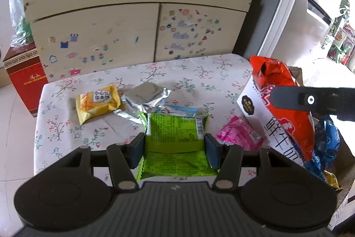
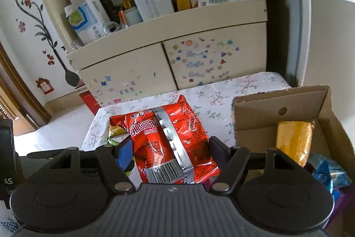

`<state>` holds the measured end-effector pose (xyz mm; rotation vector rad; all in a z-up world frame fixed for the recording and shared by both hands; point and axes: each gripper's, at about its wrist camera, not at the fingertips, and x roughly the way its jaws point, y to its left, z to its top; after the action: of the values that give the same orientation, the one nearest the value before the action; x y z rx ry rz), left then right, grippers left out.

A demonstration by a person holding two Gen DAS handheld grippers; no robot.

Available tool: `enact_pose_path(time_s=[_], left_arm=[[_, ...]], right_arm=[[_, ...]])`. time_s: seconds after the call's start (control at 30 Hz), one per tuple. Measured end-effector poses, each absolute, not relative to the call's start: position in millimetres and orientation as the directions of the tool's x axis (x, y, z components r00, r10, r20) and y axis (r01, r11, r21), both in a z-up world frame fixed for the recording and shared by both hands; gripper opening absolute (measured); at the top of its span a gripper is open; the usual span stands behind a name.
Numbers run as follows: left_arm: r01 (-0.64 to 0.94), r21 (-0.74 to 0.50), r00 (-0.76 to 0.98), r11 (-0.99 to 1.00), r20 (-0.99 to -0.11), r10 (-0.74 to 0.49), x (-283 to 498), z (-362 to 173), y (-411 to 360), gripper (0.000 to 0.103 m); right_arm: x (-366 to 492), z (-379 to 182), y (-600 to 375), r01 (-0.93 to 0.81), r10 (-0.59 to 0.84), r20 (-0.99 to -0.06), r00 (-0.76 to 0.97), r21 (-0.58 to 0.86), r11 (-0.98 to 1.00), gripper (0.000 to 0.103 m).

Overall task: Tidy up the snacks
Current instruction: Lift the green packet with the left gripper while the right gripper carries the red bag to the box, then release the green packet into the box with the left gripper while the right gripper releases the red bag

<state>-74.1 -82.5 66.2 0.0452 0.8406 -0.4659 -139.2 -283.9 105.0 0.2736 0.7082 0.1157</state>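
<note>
My left gripper (image 1: pixel 174 149) is shut on a green snack packet (image 1: pixel 175 137), held above the flowered table (image 1: pixel 73 90). Behind it on the table lie a yellow packet (image 1: pixel 97 103), a silver foil packet (image 1: pixel 146 96) and a pink packet (image 1: pixel 239 134). My right gripper (image 2: pixel 170 151) is shut on a red noodle bag (image 2: pixel 170 141), held up beside the cardboard box (image 2: pixel 281 97) at the right. In the left wrist view that red bag (image 1: pixel 286 112) hangs over the box with a right finger (image 1: pixel 310 100) across it. Inside the box lie an orange packet (image 2: pixel 292 141) and blue packets (image 2: pixel 328 170).
A cream cabinet (image 1: pixel 133 37) with stickers stands just behind the table, its open shelf (image 2: pixel 155 3) crowded with boxes and bottles. A red carton (image 1: pixel 24 74) sits on the floor at the left. A white fridge door (image 1: pixel 310 14) is at the right.
</note>
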Motion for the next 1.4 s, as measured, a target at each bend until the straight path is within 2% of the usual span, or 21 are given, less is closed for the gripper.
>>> enact_pose_path(time_s=[0.53,0.93,1.4], left_arm=[[0.568,-0.191,0.534,0.800,-0.655,-0.535,-92,83,-139,0.056],[0.704,-0.257,0.423,0.662,-0.597,-0.682,-125,84,-201,0.056],[0.707,-0.255,0.429,0.659,-0.586,-0.687,-110,73,-241,0.059]], right_arm=[[-163,135,-351,0.141,0.063,-0.552,0.831,0.320,0.937,0.077],[-180,141,-389,0.262,-0.032,-0.542,0.840,0.352,0.899,0.077],[-181,128,-411,0.398,-0.119,-0.592,0.797,0.366,0.841,0.077]])
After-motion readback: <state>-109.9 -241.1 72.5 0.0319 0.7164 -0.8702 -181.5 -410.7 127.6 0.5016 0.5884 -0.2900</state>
